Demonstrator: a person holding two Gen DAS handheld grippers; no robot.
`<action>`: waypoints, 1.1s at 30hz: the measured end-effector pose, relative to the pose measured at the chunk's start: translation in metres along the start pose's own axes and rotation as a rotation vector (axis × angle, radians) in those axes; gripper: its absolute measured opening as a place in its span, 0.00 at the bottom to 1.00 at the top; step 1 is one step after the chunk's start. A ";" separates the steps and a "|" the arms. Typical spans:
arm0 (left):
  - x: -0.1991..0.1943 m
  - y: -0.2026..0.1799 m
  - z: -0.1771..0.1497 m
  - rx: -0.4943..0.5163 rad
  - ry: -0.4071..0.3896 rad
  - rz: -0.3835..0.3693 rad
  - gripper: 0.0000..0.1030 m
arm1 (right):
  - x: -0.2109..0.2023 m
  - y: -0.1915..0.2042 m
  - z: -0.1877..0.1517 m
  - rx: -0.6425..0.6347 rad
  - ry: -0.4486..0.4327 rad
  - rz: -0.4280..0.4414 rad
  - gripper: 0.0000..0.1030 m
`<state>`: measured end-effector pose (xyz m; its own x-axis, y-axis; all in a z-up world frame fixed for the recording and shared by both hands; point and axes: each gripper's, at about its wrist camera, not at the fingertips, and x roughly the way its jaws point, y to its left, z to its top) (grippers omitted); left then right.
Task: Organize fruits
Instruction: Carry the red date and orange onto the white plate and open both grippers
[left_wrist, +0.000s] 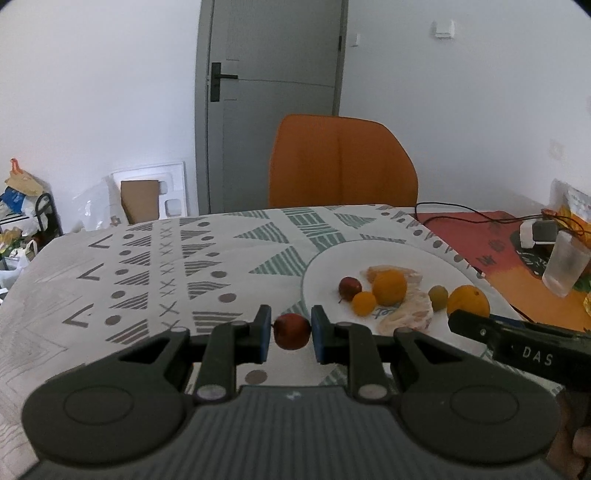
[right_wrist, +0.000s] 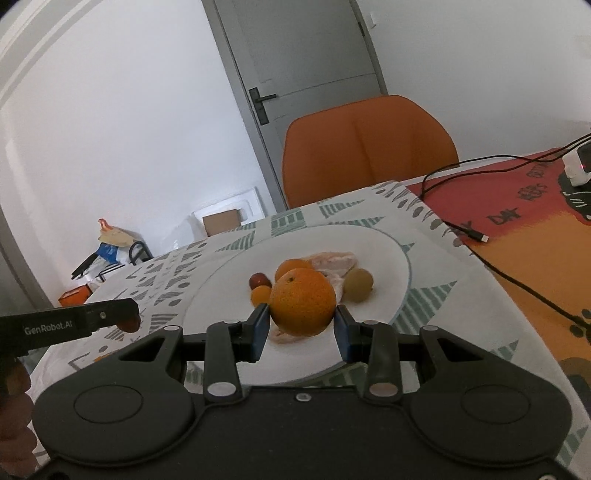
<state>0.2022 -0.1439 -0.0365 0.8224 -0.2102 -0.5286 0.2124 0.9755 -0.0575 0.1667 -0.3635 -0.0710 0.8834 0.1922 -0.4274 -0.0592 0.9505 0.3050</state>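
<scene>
— What does your left camera give you?

— My left gripper (left_wrist: 291, 332) is closed down on a small red fruit (left_wrist: 291, 331), blue pads pressed to either side of it, held above the patterned tablecloth (left_wrist: 155, 266) just short of the white plate (left_wrist: 332, 266). On the plate lie another small red fruit (left_wrist: 349, 285), a small orange fruit (left_wrist: 364, 303), a bigger orange (left_wrist: 389, 287), a green fruit (left_wrist: 438, 297) and a crumpled clear wrapper (left_wrist: 410, 314). My right gripper comes in from the right with a large orange (left_wrist: 468, 300) at its tip.

— And the right camera?

— My right gripper (right_wrist: 301, 328) is part-way open, its pads clamped on the large orange (right_wrist: 302, 302), held over the near side of the plate (right_wrist: 391, 251). Behind it sit the other fruits. My left gripper's finger (right_wrist: 107, 314) pokes in at the left.
</scene>
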 end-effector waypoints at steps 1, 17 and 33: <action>0.002 -0.002 0.001 0.003 0.001 -0.003 0.21 | 0.000 -0.001 0.000 0.000 -0.003 0.003 0.36; 0.018 -0.036 0.016 0.050 -0.019 -0.069 0.22 | -0.013 -0.020 -0.005 0.034 -0.020 -0.020 0.54; -0.004 0.012 0.006 -0.016 -0.021 0.067 0.64 | -0.009 -0.003 -0.009 0.018 -0.023 -0.021 0.69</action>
<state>0.2051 -0.1321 -0.0299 0.8453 -0.1458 -0.5141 0.1482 0.9883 -0.0366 0.1546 -0.3659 -0.0760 0.8950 0.1667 -0.4138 -0.0328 0.9496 0.3118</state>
